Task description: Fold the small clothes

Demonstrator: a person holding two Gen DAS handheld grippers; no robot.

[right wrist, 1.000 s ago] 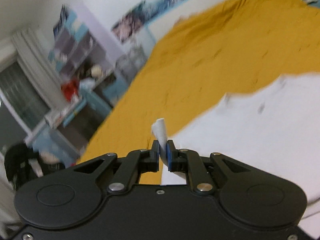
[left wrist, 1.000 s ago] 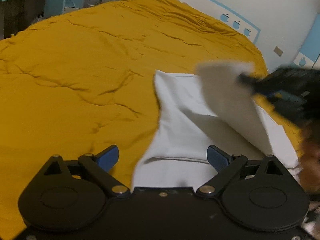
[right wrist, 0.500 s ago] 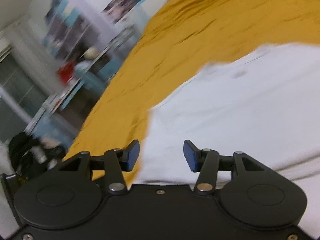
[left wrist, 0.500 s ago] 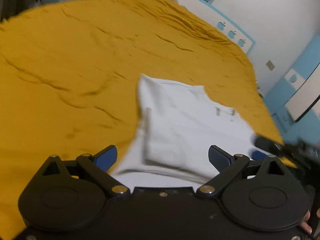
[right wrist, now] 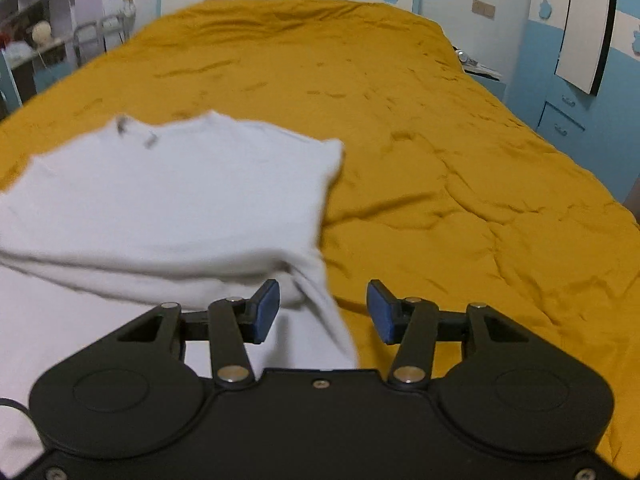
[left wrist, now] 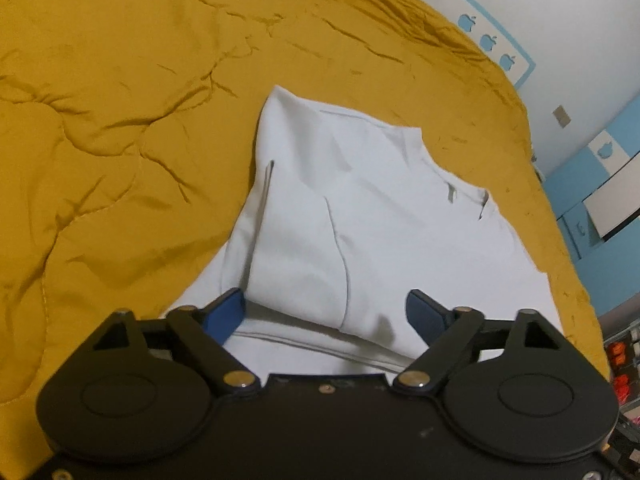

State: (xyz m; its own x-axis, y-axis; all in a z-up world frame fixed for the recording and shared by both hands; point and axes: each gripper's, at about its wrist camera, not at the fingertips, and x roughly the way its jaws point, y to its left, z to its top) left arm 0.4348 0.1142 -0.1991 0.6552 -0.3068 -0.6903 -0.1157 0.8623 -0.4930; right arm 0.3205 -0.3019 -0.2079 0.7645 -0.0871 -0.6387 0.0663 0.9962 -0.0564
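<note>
A white garment (left wrist: 360,216) lies on the mustard-yellow bedspread (left wrist: 120,100), with its sides folded inward over the middle. My left gripper (left wrist: 324,312) is open and empty, just above the garment's near hem. In the right wrist view the same garment (right wrist: 160,200) lies to the left, a little blurred. My right gripper (right wrist: 324,312) is open and empty, over the garment's right edge where it meets the bedspread (right wrist: 460,200).
The bed's right edge drops off beside blue drawers (right wrist: 568,120) and a blue-and-white wall. Shelves and a rack (right wrist: 60,40) stand beyond the bed's far left corner. Wrinkled bedspread extends around the garment.
My right gripper was shut on a flap of the garment; it laid it over the middle, opened, and swung to the garment's right edge. The left gripper stayed open at the hem.
</note>
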